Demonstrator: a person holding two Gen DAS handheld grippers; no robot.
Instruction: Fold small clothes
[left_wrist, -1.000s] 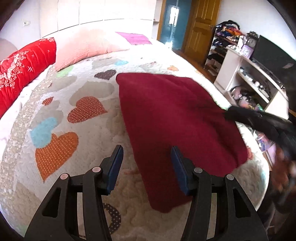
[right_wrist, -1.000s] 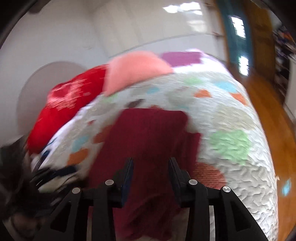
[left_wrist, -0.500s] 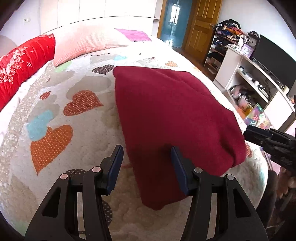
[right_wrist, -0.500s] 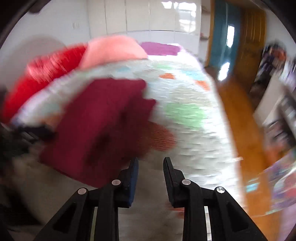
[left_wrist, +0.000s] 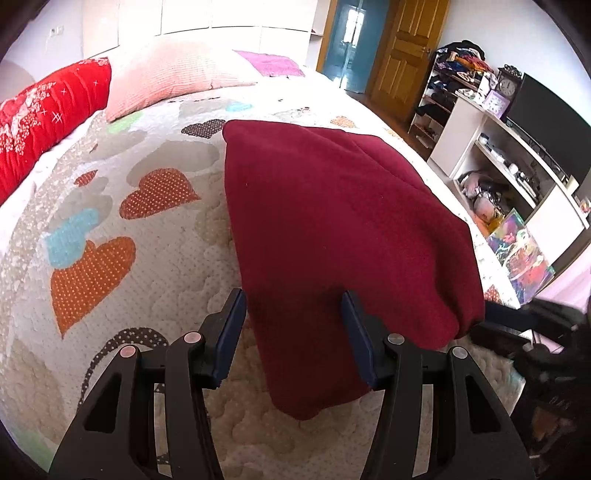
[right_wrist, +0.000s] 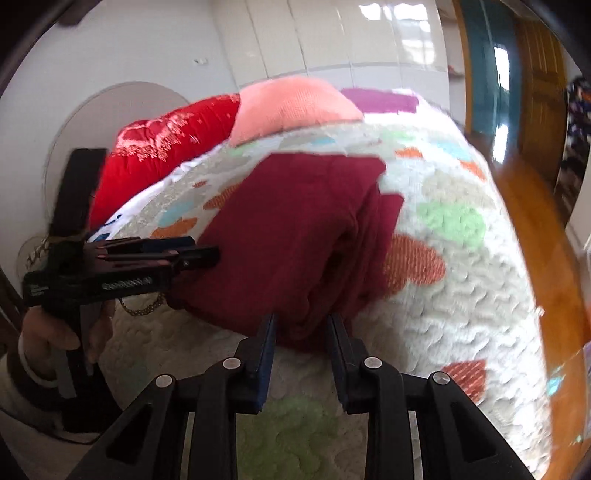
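The folded maroon knit garment (left_wrist: 332, 236) lies near the quilted heart-patterned bedspread's (left_wrist: 110, 206) foot edge, long axis toward the pillows, the left gripper (left_wrist: 291, 332) moderately open, the right gripper (right_wrist: 301, 347) narrowly open, both empty.

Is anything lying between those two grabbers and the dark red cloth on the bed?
Nothing visible. The dark red garment lies directly ahead of the left gripper and the right gripper, with only bare quilt around it.
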